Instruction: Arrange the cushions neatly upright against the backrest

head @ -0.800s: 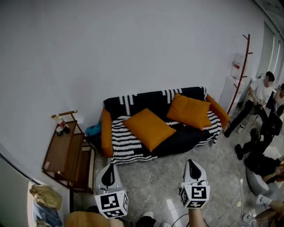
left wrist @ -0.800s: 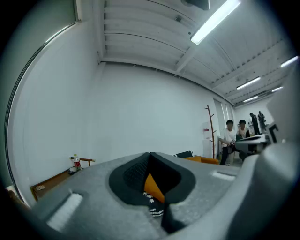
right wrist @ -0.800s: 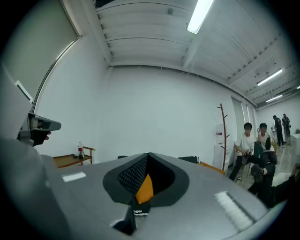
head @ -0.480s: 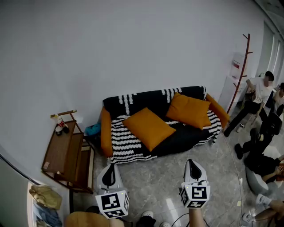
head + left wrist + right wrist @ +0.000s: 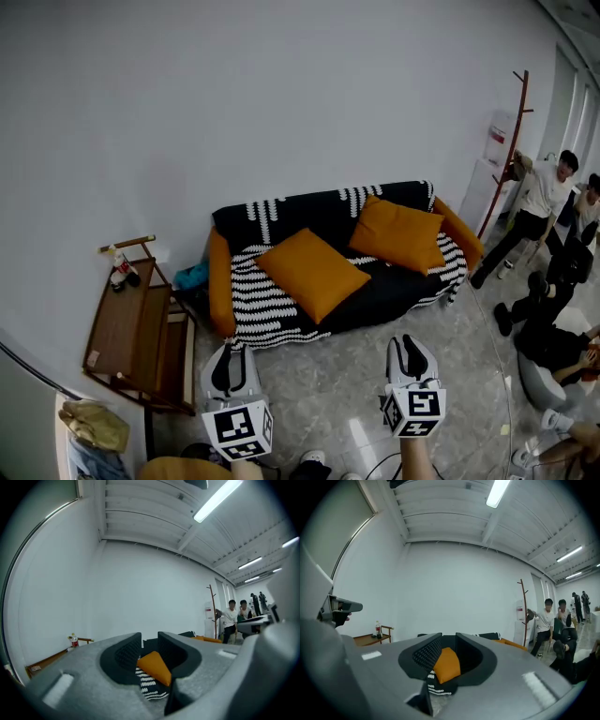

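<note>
A sofa under a black-and-white striped throw stands against the wall across the floor. One orange cushion lies flat and askew on the seat's left half. A second orange cushion leans on the backrest at the right end. My left gripper and right gripper hover over the floor well short of the sofa. Both point at it, jaws narrowly apart with nothing between them. In the left gripper view the flat cushion shows far off through the left gripper. The right gripper frames a cushion likewise.
A wooden side table with a bottle stands left of the sofa, a teal thing between them. A coat stand and several people occupy the right side. A tan bag lies at the lower left.
Both grippers have kept their place. The view has drifted slightly, so the sofa sits a little further left. A person at the right has reached toward the coat stand.
</note>
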